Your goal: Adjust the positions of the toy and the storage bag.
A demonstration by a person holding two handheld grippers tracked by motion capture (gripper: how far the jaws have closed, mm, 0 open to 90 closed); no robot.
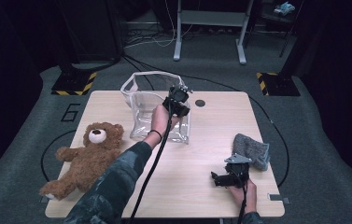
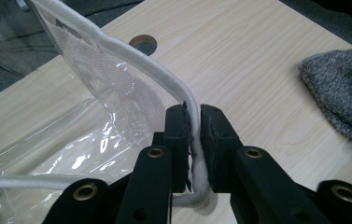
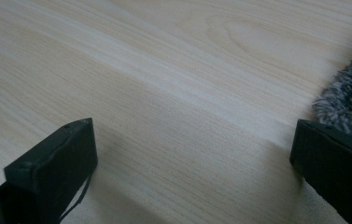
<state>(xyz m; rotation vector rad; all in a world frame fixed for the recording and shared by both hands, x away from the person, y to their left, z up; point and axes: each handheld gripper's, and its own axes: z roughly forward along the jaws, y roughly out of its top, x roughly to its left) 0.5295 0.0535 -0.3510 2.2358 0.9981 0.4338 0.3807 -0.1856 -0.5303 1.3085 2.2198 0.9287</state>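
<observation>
High view: wooden table (image 1: 201, 154) on grey carpet (image 1: 323, 154); left tongs (image 2: 192, 135) pinching bag rim (image 2: 117, 49), right tongs (image 3: 192, 158) spread.

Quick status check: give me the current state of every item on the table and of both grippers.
Clear plastic bag with white corded rim: upright, mouth open.
Brown teddy bear: lying on its back, untouched.
Grey knitted cloth: crumpled, untouched.
Left gripper: shut on the bag's rim.
Right gripper: open, holding nothing.
</observation>
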